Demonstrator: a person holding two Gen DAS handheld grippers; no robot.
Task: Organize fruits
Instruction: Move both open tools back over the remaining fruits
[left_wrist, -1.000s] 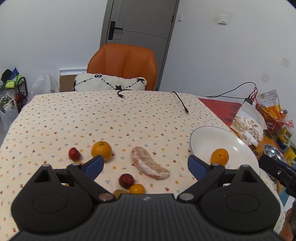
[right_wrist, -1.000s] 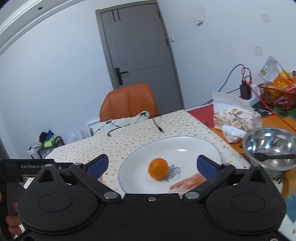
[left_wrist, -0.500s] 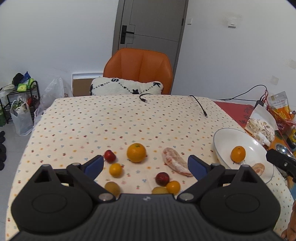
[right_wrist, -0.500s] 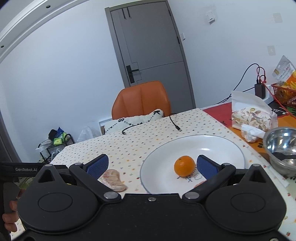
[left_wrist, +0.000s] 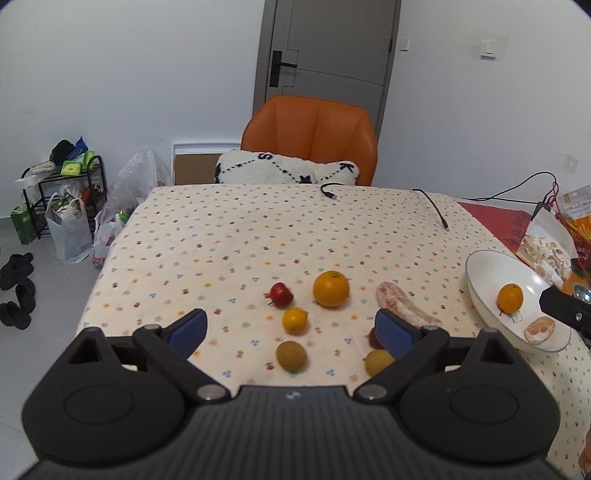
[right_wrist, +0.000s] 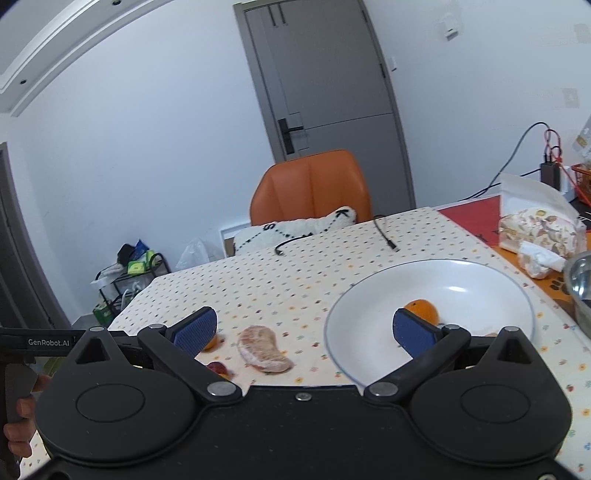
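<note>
Left wrist view, left to right. The left gripper (left_wrist: 291, 329) is hovering above the near edge of the table (left_wrist: 229, 236) with its blue-padded fingers (left_wrist: 186, 329) spread wide and gripping nothing. On the dotted cloth ahead, a small red fruit (left_wrist: 280, 294) is lying beside a large orange (left_wrist: 331, 288); a small orange (left_wrist: 294, 320) is sitting just in front of them, and a brownish-green fruit (left_wrist: 291, 355) nearer still. A peeled pomelo segment (left_wrist: 402, 308) is lying to the right, its near end passing behind the right-hand finger. A dark red fruit (left_wrist: 373, 339) and a yellowish fruit (left_wrist: 378, 362) are showing partly behind that finger. At far right, the white plate (left_wrist: 487, 269) is holding a mandarin (left_wrist: 509, 298) and a peeled citrus piece (left_wrist: 540, 329). An orange chair (left_wrist: 310, 138) is standing beyond the table.

Right wrist view, left to right. The right gripper (right_wrist: 306, 330) is likewise hanging with its jaws parted and empty, between the pomelo segment (right_wrist: 264, 349) and the plate (right_wrist: 369, 295). The mandarin (right_wrist: 423, 308) is resting on the plate, partly hidden by the right-hand finger. A steel bowl (right_wrist: 581, 291) is standing at the right edge.
</note>
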